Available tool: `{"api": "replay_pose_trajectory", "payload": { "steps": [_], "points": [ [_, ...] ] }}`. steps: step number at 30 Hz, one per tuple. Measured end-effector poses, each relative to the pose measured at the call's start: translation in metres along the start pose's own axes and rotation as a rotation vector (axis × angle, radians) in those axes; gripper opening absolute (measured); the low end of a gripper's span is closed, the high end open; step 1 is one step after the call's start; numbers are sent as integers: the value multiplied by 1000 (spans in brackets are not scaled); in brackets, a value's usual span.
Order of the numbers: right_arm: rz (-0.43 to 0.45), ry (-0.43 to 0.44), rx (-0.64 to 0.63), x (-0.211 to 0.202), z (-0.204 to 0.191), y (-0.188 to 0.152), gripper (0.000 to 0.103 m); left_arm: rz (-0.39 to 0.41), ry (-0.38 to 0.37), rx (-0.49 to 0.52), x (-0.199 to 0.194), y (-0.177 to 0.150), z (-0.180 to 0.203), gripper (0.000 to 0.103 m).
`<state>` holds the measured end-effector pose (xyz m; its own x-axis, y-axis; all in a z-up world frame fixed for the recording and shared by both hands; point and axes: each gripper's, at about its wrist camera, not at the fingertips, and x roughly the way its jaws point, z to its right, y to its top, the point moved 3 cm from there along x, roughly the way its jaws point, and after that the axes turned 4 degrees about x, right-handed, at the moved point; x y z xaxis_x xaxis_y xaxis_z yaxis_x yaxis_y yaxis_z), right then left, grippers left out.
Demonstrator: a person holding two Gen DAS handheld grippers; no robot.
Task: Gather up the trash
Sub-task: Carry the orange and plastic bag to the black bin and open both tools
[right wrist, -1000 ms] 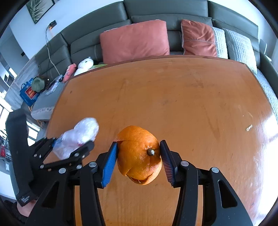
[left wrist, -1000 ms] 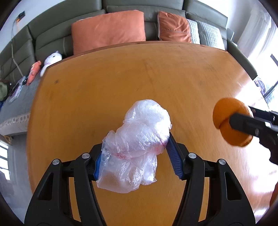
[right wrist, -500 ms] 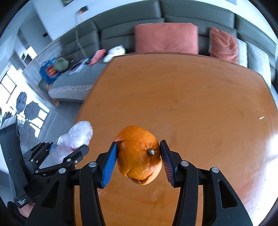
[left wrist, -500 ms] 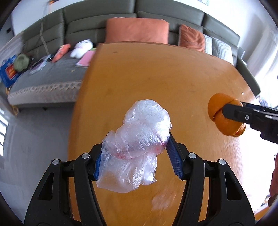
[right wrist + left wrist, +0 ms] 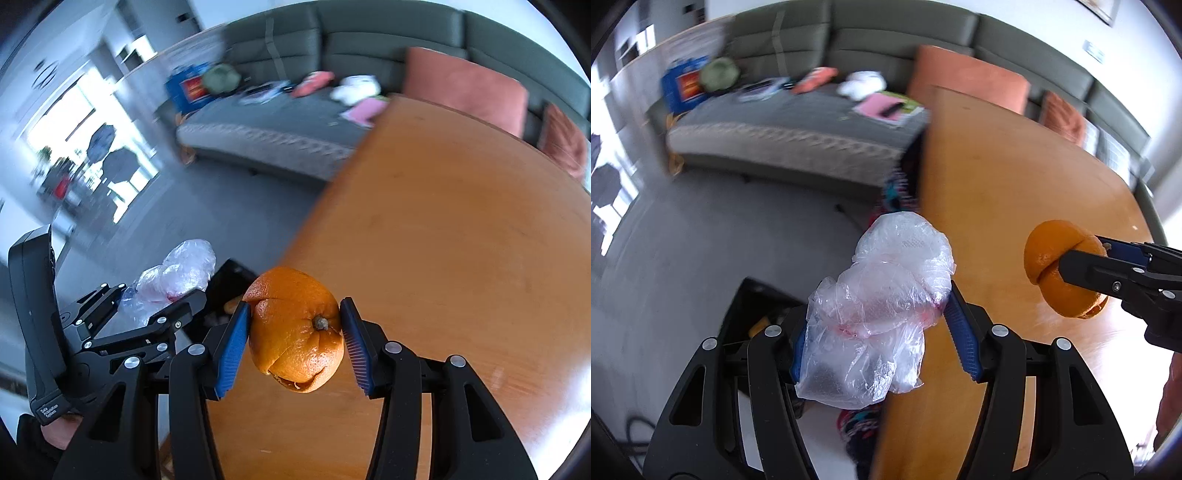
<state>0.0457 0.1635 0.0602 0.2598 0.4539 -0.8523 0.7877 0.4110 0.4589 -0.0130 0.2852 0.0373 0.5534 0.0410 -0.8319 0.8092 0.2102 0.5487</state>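
Living room, blurred: wooden table [image 5: 461, 258], grey floor [image 5: 683, 258], grey sofa [image 5: 812, 122] beyond.

Left gripper [image 5: 882, 332]: pitched steeply downward, blue pads [image 5: 962, 339] clamped on crumpled clear plastic bag [image 5: 886, 302]. Bag bulging above and below pad line, held in air. Positioned at table's left edge, mostly over floor. Black bin opening [image 5: 757, 306] directly below and behind left finger; contents unclear.

Right gripper [image 5: 295, 336]: pitched steeply downward, blue pads [image 5: 232, 347] closed on orange peel [image 5: 295, 328], stem end facing camera, split edges curling at bottom. Peel held in air above table surface, near table's left edge. Black bin corner [image 5: 229, 284] just left of left pad.

Relative placement: right gripper [image 5: 1071, 269] to right of left gripper, near, not touching, with peel [image 5: 1060, 269] at about bag height. From right wrist view, left gripper [image 5: 155, 306] low at left, bag [image 5: 177, 273] protruding forward; part of a hand [image 5: 59, 432] under its handle.

Farther out: orange cushions [image 5: 967, 77] on sofa past table's far edge; scattered items on sofa seat, too blurred to identify.
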Motion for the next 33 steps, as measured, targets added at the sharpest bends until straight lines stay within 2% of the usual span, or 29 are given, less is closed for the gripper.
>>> {"api": "replay_pose_trajectory", "payload": {
  "steps": [9, 14, 15, 16, 17, 18, 20, 21, 25, 33],
  "points": [
    [-73, 106, -195, 44, -125, 5, 52, -21, 149, -225, -30, -56, -121, 60],
    [-103, 124, -265, 72, -178, 8, 53, -51, 211, -295, -36, -77, -169, 62],
    [-104, 122, -271, 78, -187, 9, 55, -58, 220, -301, -36, -80, -177, 62],
    [-106, 122, -275, 84, -195, 12, 63, -68, 234, -306, -34, -81, -187, 63],
    [-106, 105, -283, 92, -205, 18, 73, -86, 247, -310, -32, -82, -195, 75],
    [-95, 84, -292, 98, -213, 23, 75, -107, 267, -317, -30, -83, -202, 99],
    [-74, 57, -309, 105, -226, 32, 76, -122, 330, -344, -27, -82, -220, 97],
    [-74, 54, -310, 107, -230, 35, 76, -123, 335, -355, -28, -83, -227, 97],
    [-66, 73, -298, 106, -235, 40, 76, -129, 315, -402, -25, -82, -245, 97],
    [-92, 70, -254, 110, -224, 36, 76, -122, 292, -397, -21, -89, -252, 97]
  ]
}}
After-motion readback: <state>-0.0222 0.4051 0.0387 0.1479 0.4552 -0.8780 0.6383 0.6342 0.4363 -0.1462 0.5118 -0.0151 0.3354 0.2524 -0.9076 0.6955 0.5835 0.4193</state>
